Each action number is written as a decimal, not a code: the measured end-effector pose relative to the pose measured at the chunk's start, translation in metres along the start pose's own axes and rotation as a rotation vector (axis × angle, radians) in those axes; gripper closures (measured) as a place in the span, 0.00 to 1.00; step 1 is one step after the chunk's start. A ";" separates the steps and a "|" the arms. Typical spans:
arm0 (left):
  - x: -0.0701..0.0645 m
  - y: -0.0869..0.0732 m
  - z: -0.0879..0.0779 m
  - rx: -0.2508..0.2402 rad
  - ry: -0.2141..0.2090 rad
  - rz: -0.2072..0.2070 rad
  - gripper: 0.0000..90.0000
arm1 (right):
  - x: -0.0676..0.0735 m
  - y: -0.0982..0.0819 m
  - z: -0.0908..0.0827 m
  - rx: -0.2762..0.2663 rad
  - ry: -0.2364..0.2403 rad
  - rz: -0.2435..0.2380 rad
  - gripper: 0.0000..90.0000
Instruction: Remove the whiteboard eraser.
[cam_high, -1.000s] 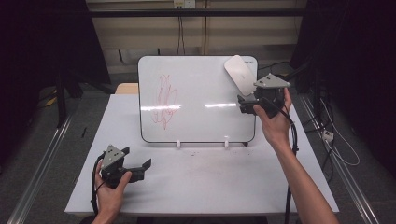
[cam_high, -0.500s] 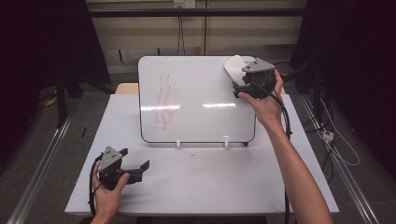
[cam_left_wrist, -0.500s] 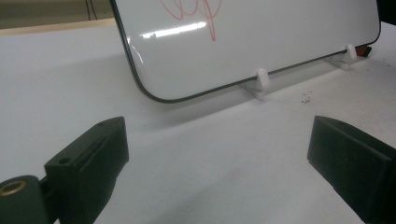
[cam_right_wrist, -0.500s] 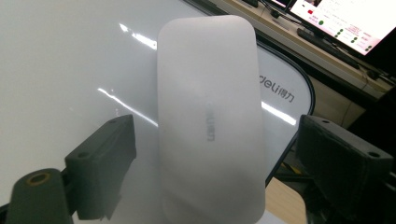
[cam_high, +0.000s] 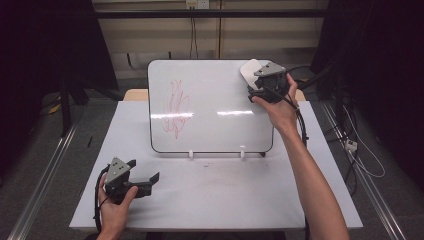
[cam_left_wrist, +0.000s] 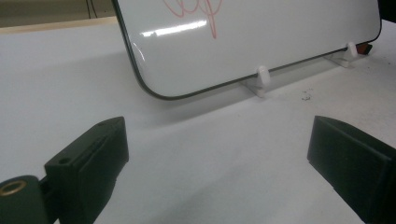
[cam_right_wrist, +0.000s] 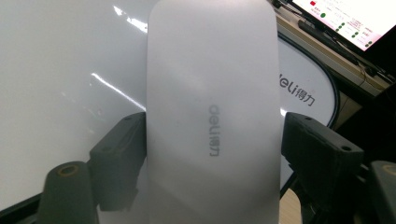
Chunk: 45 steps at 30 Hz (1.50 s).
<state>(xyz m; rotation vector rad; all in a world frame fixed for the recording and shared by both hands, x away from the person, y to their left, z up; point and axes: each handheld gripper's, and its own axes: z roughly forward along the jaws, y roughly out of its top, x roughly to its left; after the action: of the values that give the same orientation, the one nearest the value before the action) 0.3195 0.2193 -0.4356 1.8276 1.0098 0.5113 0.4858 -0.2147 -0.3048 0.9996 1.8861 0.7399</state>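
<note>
A whiteboard (cam_high: 215, 110) stands tilted on two white feet (cam_left_wrist: 261, 79) at the back of the table, with a red scribble (cam_high: 176, 107) on its left half. A white eraser (cam_high: 248, 72) sits at the board's top right corner. My right gripper (cam_high: 254, 86) is at that corner, and its jaws have just been closing. In the right gripper view the eraser (cam_right_wrist: 212, 116), marked with grey lettering, stands between the jaws, and both pads press its long sides. My left gripper (cam_high: 145, 171) rests low over the table's front left, open and empty (cam_left_wrist: 217, 154), pointing at the board (cam_left_wrist: 261, 42).
The white table (cam_high: 225, 200) has bare room in front of the board. Cables (cam_high: 350, 145) trail on the floor to the right. A lit screen (cam_right_wrist: 345, 18) lies beyond the board's corner. A small red-brown thing (cam_left_wrist: 363, 46) lies under the board's right end.
My right gripper has moved left onto the board's top right corner and its jaws have come together around the eraser. The left gripper has stayed put.
</note>
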 end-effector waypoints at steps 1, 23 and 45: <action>0.000 0.000 0.000 0.002 0.002 0.001 0.06 | 0.001 0.000 0.001 0.006 0.000 0.000 0.31; 0.001 -0.001 -0.001 0.000 0.001 -0.004 0.06 | -0.003 0.001 0.001 0.034 0.038 0.025 0.35; 0.003 0.000 0.000 0.006 -0.004 0.004 0.06 | -0.010 0.000 -0.014 -0.034 0.140 0.103 0.35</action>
<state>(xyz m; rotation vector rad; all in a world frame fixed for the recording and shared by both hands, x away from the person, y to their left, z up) 0.3210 0.2218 -0.4360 1.8352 1.0059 0.5072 0.4770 -0.2250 -0.2943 1.0528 1.9459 0.9205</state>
